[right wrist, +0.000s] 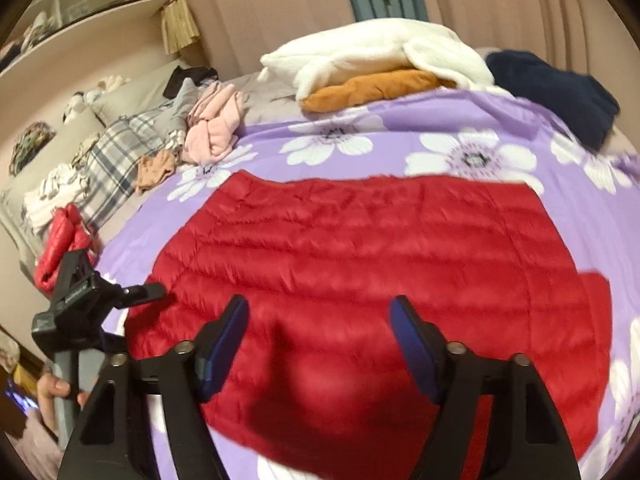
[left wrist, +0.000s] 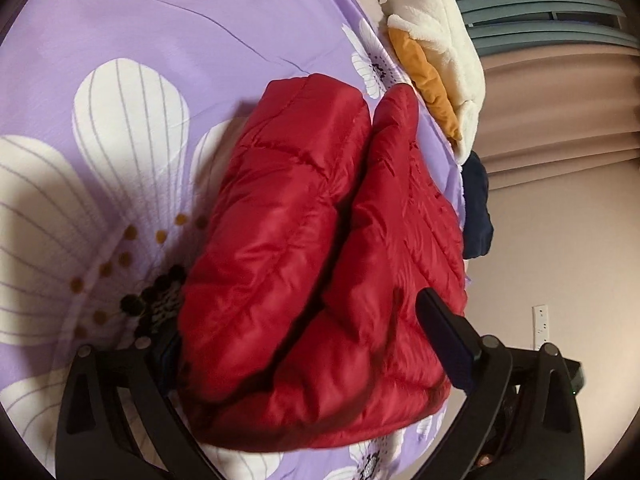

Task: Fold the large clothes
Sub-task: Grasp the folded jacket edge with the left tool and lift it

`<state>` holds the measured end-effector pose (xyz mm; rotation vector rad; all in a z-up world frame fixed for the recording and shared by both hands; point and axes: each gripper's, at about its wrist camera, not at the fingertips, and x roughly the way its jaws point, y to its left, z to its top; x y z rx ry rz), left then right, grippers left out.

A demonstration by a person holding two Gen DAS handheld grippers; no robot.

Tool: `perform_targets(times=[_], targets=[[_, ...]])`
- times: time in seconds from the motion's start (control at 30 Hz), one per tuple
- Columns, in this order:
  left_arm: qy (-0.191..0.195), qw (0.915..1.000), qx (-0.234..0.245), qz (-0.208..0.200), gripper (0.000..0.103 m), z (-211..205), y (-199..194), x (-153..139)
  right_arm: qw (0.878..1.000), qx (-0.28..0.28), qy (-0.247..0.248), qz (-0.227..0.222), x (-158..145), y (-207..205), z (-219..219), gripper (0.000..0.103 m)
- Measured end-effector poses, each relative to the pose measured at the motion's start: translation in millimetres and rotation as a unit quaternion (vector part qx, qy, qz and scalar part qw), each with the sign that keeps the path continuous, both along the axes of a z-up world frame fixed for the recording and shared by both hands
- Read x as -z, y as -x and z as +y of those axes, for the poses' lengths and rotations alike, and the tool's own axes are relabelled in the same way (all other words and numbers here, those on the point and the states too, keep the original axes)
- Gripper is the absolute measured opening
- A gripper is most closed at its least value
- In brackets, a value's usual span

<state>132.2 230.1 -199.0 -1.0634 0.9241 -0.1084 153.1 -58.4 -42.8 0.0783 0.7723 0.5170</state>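
A red puffer jacket (right wrist: 360, 256) lies spread on the purple flowered bedsheet (right wrist: 440, 112), with one sleeve bunched off its left edge (right wrist: 60, 236). In the left wrist view the jacket (left wrist: 320, 240) shows folded into two thick lobes. My left gripper (left wrist: 296, 320) is open wide astride its near edge. The right finger (left wrist: 444, 340) rests over the fabric, and the left finger (left wrist: 166, 354) is half hidden behind it. My right gripper (right wrist: 320, 320) hovers open above the jacket's near part, with nothing between its pads. The left gripper (right wrist: 132, 294) also shows at the jacket's left edge.
At the bed's far edge lies a white fleece (right wrist: 372, 52) over an orange garment (right wrist: 368, 88), with a navy garment (right wrist: 560, 92) beside it. Pink clothes (right wrist: 212, 128) and a plaid piece (right wrist: 116, 160) are heaped at the left. A hand (right wrist: 52, 392) holds the left gripper's handle. Curtains hang behind.
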Motion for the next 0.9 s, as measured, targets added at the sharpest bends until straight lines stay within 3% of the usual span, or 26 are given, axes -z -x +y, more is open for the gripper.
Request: perform_targets(times=[0.13, 0.27, 0.33, 0.4, 0.67, 0.9], targets=[[-0.030, 0.9994, -0.003, 0.015, 0.078, 0, -1, 1, 1.000, -0.018, 0.017, -0.007, 3, -13, 19, 0.045], [-0.044, 0.9989, -0.003, 0.013, 0.061, 0, -1, -4, 0.999, -0.020, 0.042, 0.017, 22, -29, 32, 0.037], [-0.075, 0.9972, 0.005, 0.003, 0.049, -5, -2, -15, 0.998, -0.016, 0.049, 0.032, 36, -33, 36, 0.035], [-0.108, 0.9940, 0.014, -0.009, 0.044, -13, -3, -29, 0.998, -0.012, 0.050, 0.036, 43, -34, 37, 0.034], [-0.231, 0.9671, 0.067, -0.084, 0.040, -66, -9, -92, 0.998, -0.005, 0.039, 0.050, 48, -38, 34, 0.034], [-0.284, 0.9433, 0.114, -0.128, 0.040, -114, -15, -124, 0.998, 0.001, -0.009, 0.063, 50, -40, 24, 0.034]])
